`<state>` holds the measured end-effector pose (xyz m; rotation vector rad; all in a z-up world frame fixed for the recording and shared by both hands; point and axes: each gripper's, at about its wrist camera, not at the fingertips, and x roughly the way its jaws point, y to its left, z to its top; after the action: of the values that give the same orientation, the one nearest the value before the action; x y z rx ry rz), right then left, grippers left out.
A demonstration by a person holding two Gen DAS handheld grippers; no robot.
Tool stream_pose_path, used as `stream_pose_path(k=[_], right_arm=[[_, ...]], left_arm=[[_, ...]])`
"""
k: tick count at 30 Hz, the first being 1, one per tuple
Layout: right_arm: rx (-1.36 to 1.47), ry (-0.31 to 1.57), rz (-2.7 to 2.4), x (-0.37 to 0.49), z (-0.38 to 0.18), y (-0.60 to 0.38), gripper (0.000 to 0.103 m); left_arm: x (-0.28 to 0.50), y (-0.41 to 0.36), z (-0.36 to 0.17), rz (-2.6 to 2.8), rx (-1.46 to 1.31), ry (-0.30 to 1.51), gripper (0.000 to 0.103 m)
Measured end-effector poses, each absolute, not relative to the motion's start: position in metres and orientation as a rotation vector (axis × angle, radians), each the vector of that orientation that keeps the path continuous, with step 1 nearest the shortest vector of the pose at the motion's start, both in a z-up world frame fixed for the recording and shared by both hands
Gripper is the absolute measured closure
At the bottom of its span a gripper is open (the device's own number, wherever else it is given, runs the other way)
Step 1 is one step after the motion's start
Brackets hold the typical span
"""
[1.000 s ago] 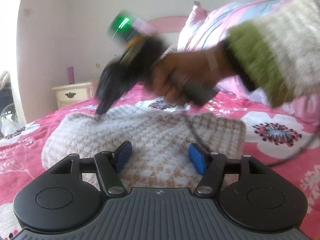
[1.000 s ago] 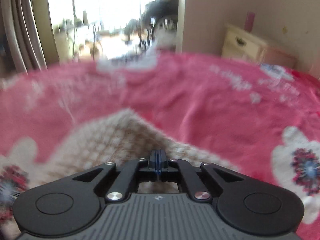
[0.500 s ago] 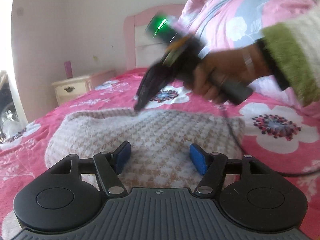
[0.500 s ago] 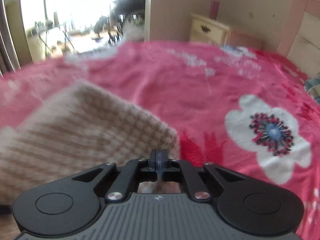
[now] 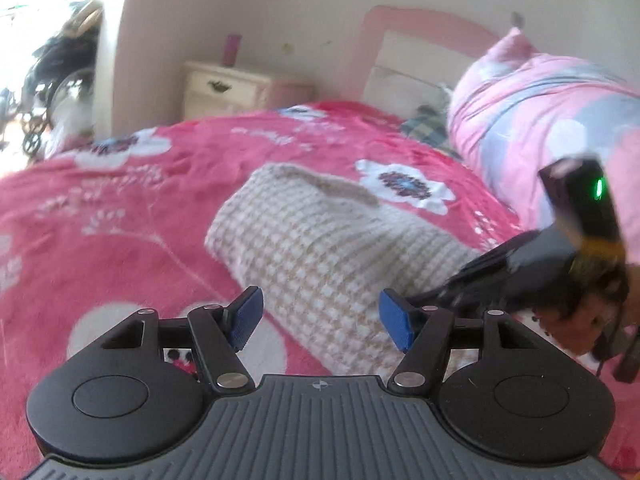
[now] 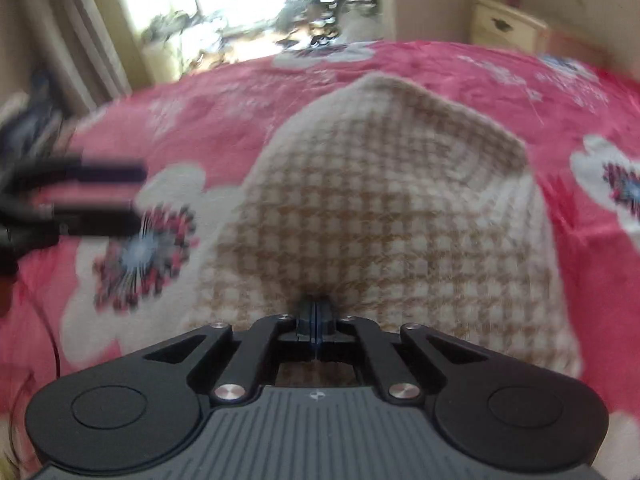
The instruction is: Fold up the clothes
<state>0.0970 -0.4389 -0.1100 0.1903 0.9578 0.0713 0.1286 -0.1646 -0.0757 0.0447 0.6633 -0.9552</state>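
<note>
Here my right gripper (image 6: 316, 312) is pinched tight at the sweater's (image 6: 380, 208) near edge, whether gripping knit I cannot tell; my left gripper (image 5: 320, 318) gapes, empty, over the bed (image 5: 120, 208).

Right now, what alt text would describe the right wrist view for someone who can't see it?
The right tool, jaws shut, pinches the near edge of a folded beige-and-white checked knit garment lying on a pink floral bedspread. The blurred left tool sits at left.

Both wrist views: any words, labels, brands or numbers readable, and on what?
None.
Left gripper base: a small round crosshair mark, no letters.
Right gripper base: a small emblem, too small to read.
Sweater, bedspread, nightstand: no text.
</note>
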Motion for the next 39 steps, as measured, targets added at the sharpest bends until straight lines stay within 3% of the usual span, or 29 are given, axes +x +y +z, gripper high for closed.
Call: stream_pose_path(k=[6, 11, 14, 15, 17, 25, 39], right_arm=[[0.270, 0.925, 0.122, 0.072, -0.056, -0.436, 0.098], [0.174, 1.041, 0.092, 0.073, -0.109, -0.415, 0.103], [0.301, 0.966, 0.081, 0.064, -0.090, -0.436, 0.103], [0.311, 0.932, 0.078, 0.057, -0.082, -0.440, 0.097], [0.318, 0.884, 0.071, 0.039, -0.073, -0.443, 0.094], [0.200, 0.727, -0.056, 0.015, -0.069, -0.450, 0.091], [0.114, 0.730, -0.124, 0.044, -0.106, -0.479, 0.092]], left_arm=[[0.130, -0.160, -0.077, -0.941, 0.039, 0.720, 0.039], [0.114, -0.159, -0.082, -1.007, 0.082, 0.735, 0.039], [0.090, -0.160, -0.090, -1.066, 0.139, 0.746, 0.038], [0.079, -0.163, -0.097, -1.066, 0.153, 0.756, 0.037], [0.055, -0.171, -0.109, -1.058, 0.186, 0.768, 0.037], [-0.010, -0.236, -0.126, -0.798, 0.419, 0.555, 0.035], [0.005, -0.237, -0.122, -0.600, 0.404, 0.514, 0.035]])
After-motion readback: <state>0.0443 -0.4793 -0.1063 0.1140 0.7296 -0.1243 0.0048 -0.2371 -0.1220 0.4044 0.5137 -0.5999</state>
